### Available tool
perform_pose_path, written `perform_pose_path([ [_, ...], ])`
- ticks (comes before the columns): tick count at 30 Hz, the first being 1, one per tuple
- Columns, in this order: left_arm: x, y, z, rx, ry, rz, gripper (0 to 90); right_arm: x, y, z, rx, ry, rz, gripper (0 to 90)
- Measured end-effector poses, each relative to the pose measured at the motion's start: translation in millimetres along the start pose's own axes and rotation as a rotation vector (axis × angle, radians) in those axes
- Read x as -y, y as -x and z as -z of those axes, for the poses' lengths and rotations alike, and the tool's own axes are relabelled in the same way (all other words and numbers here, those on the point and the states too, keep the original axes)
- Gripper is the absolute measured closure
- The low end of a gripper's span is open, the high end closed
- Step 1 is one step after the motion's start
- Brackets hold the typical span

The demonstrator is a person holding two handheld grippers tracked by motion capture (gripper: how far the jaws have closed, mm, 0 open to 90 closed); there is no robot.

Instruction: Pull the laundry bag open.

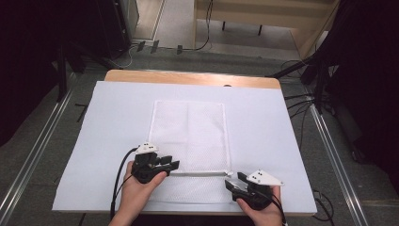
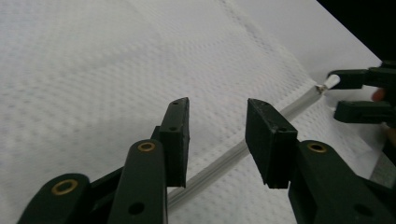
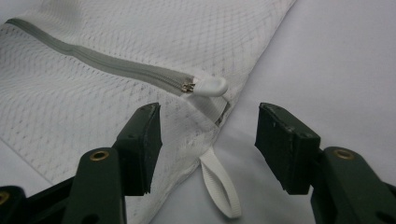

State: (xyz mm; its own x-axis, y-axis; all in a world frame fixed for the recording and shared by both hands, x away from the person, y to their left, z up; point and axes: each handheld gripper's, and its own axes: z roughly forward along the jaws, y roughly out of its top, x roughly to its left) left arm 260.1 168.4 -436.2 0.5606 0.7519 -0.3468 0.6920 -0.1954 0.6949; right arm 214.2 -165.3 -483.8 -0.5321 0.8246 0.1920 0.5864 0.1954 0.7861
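Surface: white sheet (image 1: 113, 141) spread over a wooden table (image 1: 188, 77), dark room and grey floor with cables beyond.
My right gripper (image 1: 234, 181): nearest to me, at the bag's near right corner; my jaws stand apart with nothing between them, resting just beside the mesh.
Between my right jaws: the white zipper pull (image 3: 208, 87) lies just ahead, and a white ribbon loop (image 3: 219, 184) sticks out from the bag's corner onto the sheet.
My left gripper (image 1: 173, 165): at the bag's left edge, along the zipper line; jaws released, spread either side of the grey zipper (image 2: 233, 156) without pinching it.
Mesh laundry bag (image 1: 188, 136): flat on the sheet's middle, long side running away from me, zipper crossing its near part from left to right.
Far off: table's bare wooden edge, then floor.
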Motion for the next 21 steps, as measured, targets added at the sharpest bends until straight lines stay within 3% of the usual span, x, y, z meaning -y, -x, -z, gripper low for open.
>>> perform_pose_path([
  [4, 1.1, 13.0, -11.5, 0.040, -0.023, -0.030, 64.5, -1.8, 0.5, -6.9, -0.004, 0.023, 0.016, 43.9],
  [10, 1.4, 25.4, -22.3, 0.072, -0.038, -0.046, 64.6, 0.3, -5.2, -15.0, -0.019, -0.006, 0.040, 46.8],
  [13, -1.1, 31.5, -27.8, 0.087, -0.048, -0.060, 65.0, 2.6, -14.3, -16.4, 0.031, -0.001, 0.075, 48.3],
  [15, -3.4, 36.2, -31.1, 0.096, -0.046, -0.062, 64.8, 3.5, -18.4, -17.1, 0.073, -0.001, 0.106, 54.5],
  [16, -4.4, 38.0, -32.2, 0.096, -0.045, -0.063, 64.5, 3.8, -19.7, -16.6, 0.081, 0.003, 0.101, 62.4],
  [18, -7.6, 42.3, -36.0, 0.112, -0.045, -0.064, 64.0, 3.9, -21.2, -16.5, 0.094, 0.004, 0.090, 68.5],
  [21, -11.9, 49.4, -42.6, 0.132, -0.048, -0.062, 63.4, 3.9, -21.9, -16.3, 0.068, 0.003, 0.089, 78.8],
])
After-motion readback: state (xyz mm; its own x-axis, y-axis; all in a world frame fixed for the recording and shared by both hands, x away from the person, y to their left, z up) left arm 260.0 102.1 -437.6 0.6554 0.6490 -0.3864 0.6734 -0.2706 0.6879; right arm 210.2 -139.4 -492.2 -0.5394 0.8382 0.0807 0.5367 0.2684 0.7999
